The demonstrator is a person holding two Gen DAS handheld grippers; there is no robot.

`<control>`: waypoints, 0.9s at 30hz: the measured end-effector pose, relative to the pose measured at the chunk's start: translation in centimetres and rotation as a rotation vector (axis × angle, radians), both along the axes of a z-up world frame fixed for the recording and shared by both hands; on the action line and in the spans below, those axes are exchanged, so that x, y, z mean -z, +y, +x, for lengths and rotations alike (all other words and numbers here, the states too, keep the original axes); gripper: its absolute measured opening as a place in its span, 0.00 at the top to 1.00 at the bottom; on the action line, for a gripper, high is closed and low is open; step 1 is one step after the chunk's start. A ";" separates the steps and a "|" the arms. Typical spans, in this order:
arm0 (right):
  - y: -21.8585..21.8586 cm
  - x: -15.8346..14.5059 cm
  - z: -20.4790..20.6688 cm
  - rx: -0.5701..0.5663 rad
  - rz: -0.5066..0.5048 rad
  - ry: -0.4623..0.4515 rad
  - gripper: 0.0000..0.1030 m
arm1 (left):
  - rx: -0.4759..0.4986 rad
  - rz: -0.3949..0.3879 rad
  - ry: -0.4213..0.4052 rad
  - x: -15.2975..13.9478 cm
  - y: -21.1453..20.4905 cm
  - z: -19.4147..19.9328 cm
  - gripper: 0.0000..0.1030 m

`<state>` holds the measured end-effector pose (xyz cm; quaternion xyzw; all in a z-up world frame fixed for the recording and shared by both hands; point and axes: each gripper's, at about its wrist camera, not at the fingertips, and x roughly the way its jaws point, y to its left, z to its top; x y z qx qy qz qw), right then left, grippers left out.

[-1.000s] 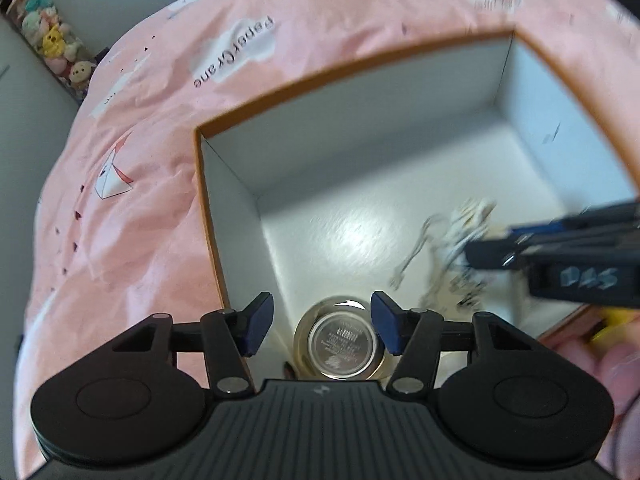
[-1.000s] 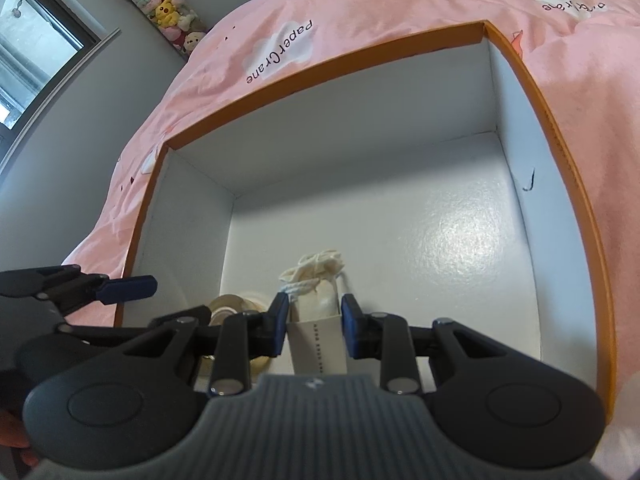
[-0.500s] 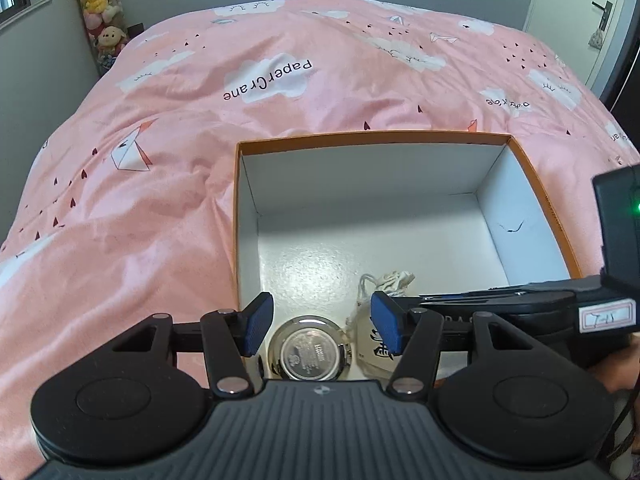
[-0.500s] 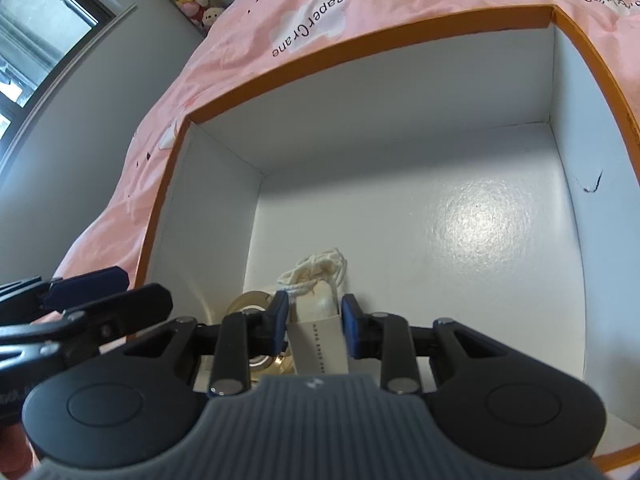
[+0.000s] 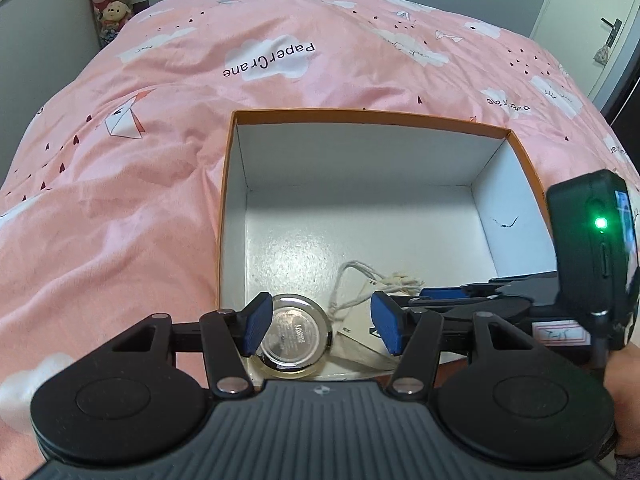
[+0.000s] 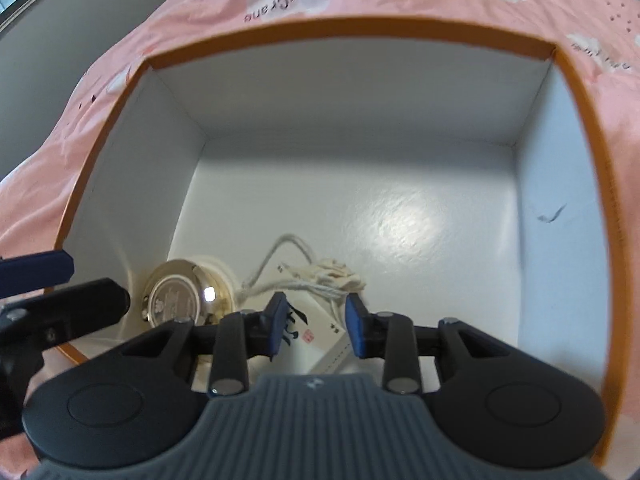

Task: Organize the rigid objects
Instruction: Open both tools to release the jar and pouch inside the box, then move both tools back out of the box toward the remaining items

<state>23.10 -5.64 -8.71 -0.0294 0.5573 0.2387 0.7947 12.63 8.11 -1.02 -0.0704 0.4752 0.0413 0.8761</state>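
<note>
Two hand-held claws over an open box (image 5: 224, 216) with orange rim and white lining, resting on a bed under a pink quilt (image 5: 132, 184). Two items lie on the box floor in its near left corner: a round tin (image 5: 297, 337) with a reflective metal face, close to the left wall, and just beside it a small white carton (image 6: 314, 340) printed with dark brush characters, carrying a cream drawstring pouch (image 6: 334, 276) whose cord trails toward the tin.

The left claw (image 5: 320, 324) hangs above the near rim with its blue pads spread wide around the tin in the picture, gripping nothing. The right claw (image 6: 316, 328) reaches into the box, moderately parted, pads to either side of the carton; a gap shows at each pad, so the carton appears released rather than held.

Risks, as judged from this arrangement: the loose cord lies near the right claw's pads and could snag on withdrawal, dragging the pouch and carton; the soft bed gives poor support, so a knock on the near wall could tilt the box and slide the contents; the claws work close together and could collide.

Not resolved: the near wall of the box, hidden behind both claw bodies; the lettering on the tin; whether pouch and carton are attached; any items outside the box.
</note>
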 end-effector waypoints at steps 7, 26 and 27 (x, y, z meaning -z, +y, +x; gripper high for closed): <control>1.1 0.4 -0.5 -0.030 -0.017 -0.013 0.62 | -0.019 -0.015 0.011 0.3 0.3 -0.3 0.35; -1.3 -7.0 -3.5 -0.039 -0.026 -0.261 0.33 | -0.049 -0.097 -0.111 -3.6 1.0 -3.9 0.36; -1.6 -7.7 -3.8 -0.041 -0.016 -0.270 0.33 | -0.052 -0.108 -0.115 -3.9 1.1 -4.2 0.36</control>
